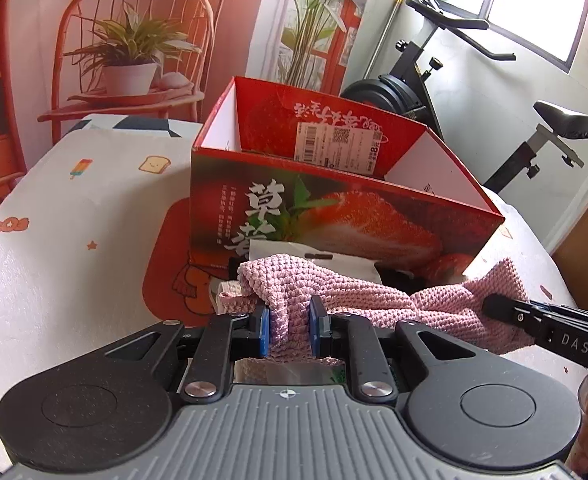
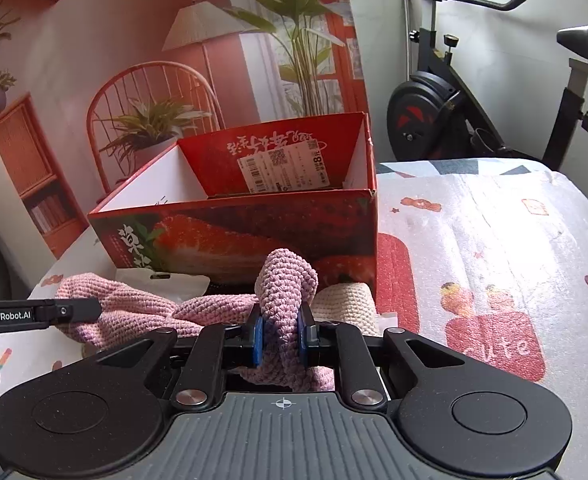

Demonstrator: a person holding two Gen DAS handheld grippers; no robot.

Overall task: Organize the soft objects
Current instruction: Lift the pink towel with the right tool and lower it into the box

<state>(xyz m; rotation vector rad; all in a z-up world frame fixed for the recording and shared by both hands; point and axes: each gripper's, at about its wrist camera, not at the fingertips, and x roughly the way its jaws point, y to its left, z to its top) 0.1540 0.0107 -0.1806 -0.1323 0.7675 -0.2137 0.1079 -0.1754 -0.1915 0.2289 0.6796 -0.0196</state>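
left gripper (image 1: 290, 330) jaws pinching pink knit cloth (image 1: 358, 296) | right gripper (image 2: 280, 338) jaws pinching its other end | cloth stretching sideways before strawberry box (image 1: 334, 208)

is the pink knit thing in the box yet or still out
Out. The pink knit cloth hangs in front of the strawberry box, pinched at each end by the left gripper and right gripper.

The strawberry box (image 1: 334, 216) stands directly ahead of both tongs, its near wall blocking forward travel; its open top is unobstructed. Bare surface (image 2: 494, 248) lies free beside it; a cream knit (image 2: 348, 304) crowds its base.
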